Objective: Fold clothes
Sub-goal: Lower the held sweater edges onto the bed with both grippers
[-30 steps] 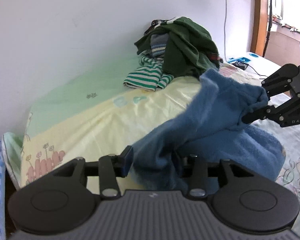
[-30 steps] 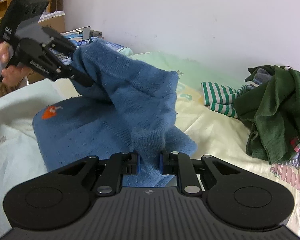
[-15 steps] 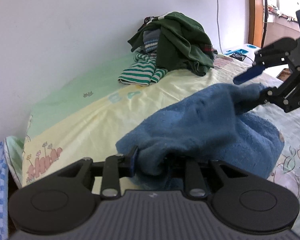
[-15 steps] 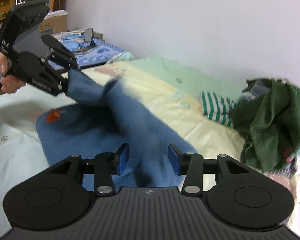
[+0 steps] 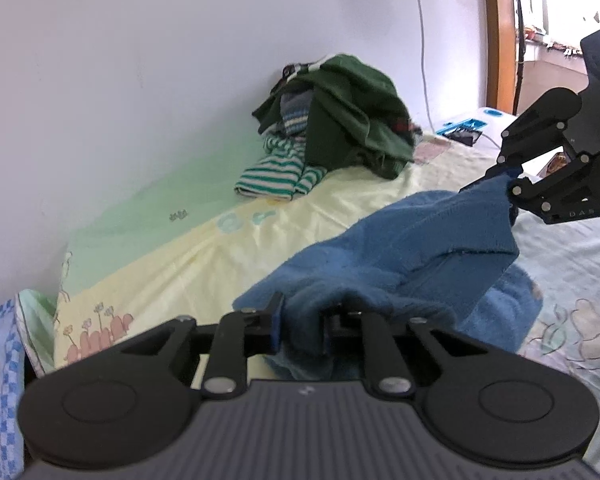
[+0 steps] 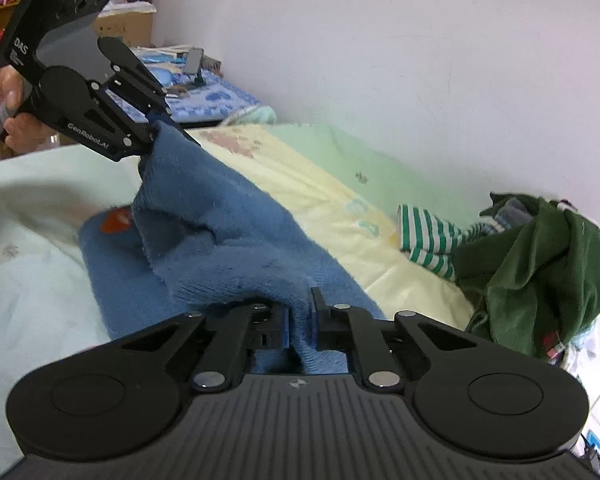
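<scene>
Over on the left, the left tongs (image 5: 300, 330) have just been closing and now pinch a fold of the blue sweater (image 5: 400, 264), the cloth bunched between the 2 pads. The sweater lies on the bed (image 5: 260, 240), partly lifted, stretched in a slack ridge between both tools. A hand (image 6: 10, 120) grips the left tool's handle. Moving right, the right tongs (image 6: 300, 326) have also just been closing and clamp another edge of the same sweater, fabric squeezed tight between the jaws. Further right, against the white wall (image 6: 420, 60), a striped garment (image 6: 428, 236) lies flat beside a heaped pile of clothes (image 6: 540, 280) topped by a dark green one.
</scene>
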The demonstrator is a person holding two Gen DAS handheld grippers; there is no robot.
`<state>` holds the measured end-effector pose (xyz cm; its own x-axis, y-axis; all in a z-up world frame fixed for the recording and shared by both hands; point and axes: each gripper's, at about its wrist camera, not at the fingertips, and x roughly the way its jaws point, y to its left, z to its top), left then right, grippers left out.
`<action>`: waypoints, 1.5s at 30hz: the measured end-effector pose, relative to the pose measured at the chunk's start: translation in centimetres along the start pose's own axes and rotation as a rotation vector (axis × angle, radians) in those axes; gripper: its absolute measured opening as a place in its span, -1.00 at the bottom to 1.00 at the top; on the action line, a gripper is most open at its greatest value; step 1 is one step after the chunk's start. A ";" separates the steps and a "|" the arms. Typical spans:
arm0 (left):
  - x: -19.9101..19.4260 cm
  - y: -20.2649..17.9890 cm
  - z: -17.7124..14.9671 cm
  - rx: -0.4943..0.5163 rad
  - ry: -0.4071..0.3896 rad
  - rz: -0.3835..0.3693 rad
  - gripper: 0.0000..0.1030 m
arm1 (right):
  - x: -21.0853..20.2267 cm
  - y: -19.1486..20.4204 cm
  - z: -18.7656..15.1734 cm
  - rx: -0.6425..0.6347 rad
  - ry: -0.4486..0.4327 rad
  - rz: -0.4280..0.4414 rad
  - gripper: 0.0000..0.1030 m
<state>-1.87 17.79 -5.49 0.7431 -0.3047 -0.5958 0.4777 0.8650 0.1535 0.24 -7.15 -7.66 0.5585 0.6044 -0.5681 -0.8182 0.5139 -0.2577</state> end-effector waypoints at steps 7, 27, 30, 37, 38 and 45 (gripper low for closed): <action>-1.9 -0.4 -0.4 0.039 0.007 -0.021 -0.75 | -1.4 0.2 0.4 -0.049 0.014 0.034 -0.83; -1.4 -3.2 -3.7 0.123 0.121 -0.116 -0.77 | -1.3 2.5 -2.3 -0.135 0.148 0.097 -0.83; -1.2 -3.3 -3.8 0.131 0.128 -0.120 -0.76 | -1.2 2.9 -2.5 -0.132 0.157 0.102 -0.83; -1.5 -3.3 -3.9 0.127 0.139 -0.149 -0.76 | -1.1 2.8 -2.5 -0.127 0.182 0.119 -0.83; -1.7 -3.4 -3.9 0.133 0.139 -0.157 -0.76 | -1.2 2.8 -2.5 -0.129 0.188 0.128 -0.83; -0.5 -3.8 -4.8 0.196 0.155 -0.147 -0.75 | 0.2 3.3 -3.6 -0.166 0.209 0.123 -0.83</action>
<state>-6.32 16.57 -9.55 0.5861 -0.3431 -0.7340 0.6673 0.7182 0.1971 -2.90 -7.55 -11.46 0.4277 0.5086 -0.7472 -0.8988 0.3273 -0.2916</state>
